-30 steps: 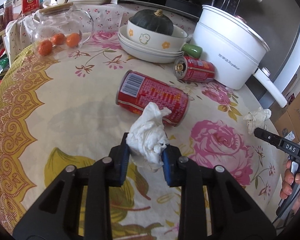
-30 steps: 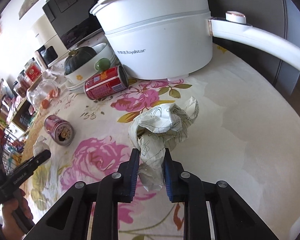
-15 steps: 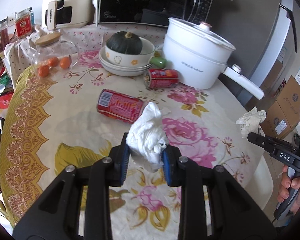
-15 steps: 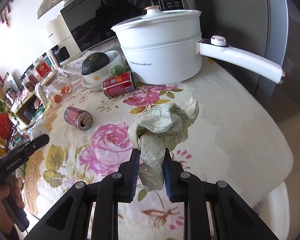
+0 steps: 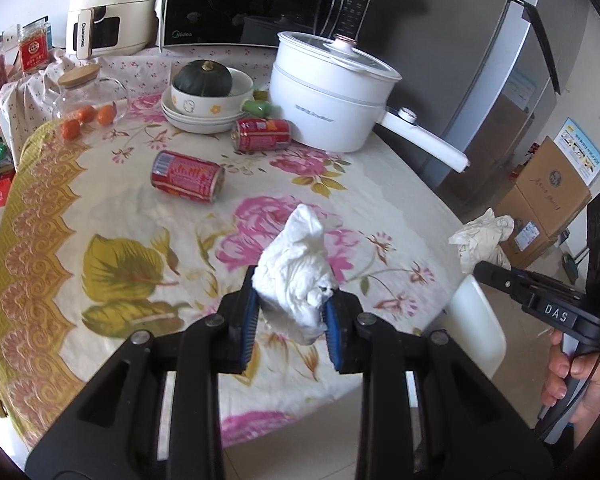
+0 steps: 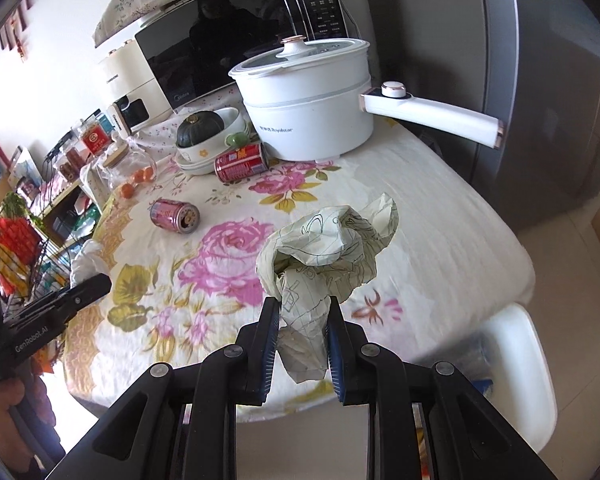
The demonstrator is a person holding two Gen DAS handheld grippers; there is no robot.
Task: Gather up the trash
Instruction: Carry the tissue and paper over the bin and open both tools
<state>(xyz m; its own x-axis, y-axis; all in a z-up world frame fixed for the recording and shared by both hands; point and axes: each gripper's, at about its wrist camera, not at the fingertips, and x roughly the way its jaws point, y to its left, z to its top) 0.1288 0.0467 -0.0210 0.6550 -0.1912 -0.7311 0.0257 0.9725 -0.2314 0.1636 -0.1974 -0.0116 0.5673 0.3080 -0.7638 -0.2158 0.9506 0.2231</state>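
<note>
The left gripper (image 5: pixel 291 322) is held above the table edge, its two blue-padded jaws closed on a crumpled white tissue (image 5: pixel 296 276) that stands up between them. The right gripper (image 6: pixel 303 334) is raised in the same way – its jaws are pressed on the lower end of a crumpled printed paper (image 6: pixel 328 252). In the left wrist view the right hand (image 5: pixel 576 376) is wrapped around its handle; in the right wrist view the left hand (image 6: pixel 4 404) grips the other handle – both low, at the frame edge.

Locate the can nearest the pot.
The can lies on its side on the table, between the stacked bowls and the white pot; in the right wrist view it sits left of the pot.
</note>
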